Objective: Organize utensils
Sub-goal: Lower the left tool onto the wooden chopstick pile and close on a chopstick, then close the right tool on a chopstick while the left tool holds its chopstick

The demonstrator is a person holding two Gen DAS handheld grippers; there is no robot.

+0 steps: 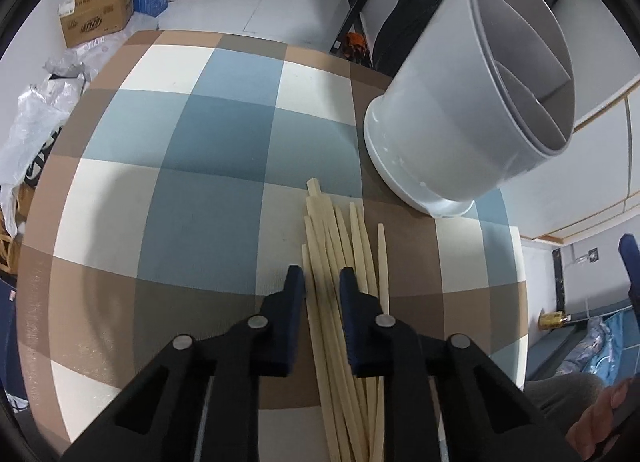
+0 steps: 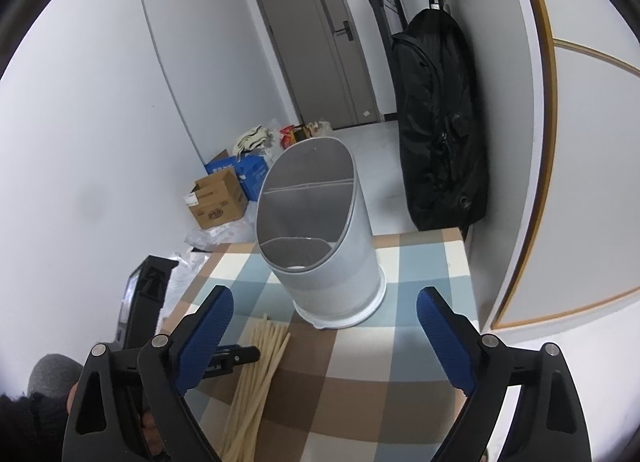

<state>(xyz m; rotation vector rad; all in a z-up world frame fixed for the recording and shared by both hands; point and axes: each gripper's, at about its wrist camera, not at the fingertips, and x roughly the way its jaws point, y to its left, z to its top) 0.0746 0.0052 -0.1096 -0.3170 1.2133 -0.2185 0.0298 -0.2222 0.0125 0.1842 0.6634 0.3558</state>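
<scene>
Several pale wooden chopsticks lie in a loose bundle on the checked tablecloth. My left gripper is low over them, its fingers partly closed around a few sticks in the middle of the bundle; a firm grip cannot be told. A grey divided utensil holder stands beyond the bundle to the right. In the right wrist view the holder stands upright on the cloth, the chopsticks lie at lower left, and my right gripper is wide open and empty, raised before the holder.
The table's edge runs just behind the holder. A black bag hangs on the wall behind it. Cardboard boxes and plastic bags sit on the floor past the table's far left side.
</scene>
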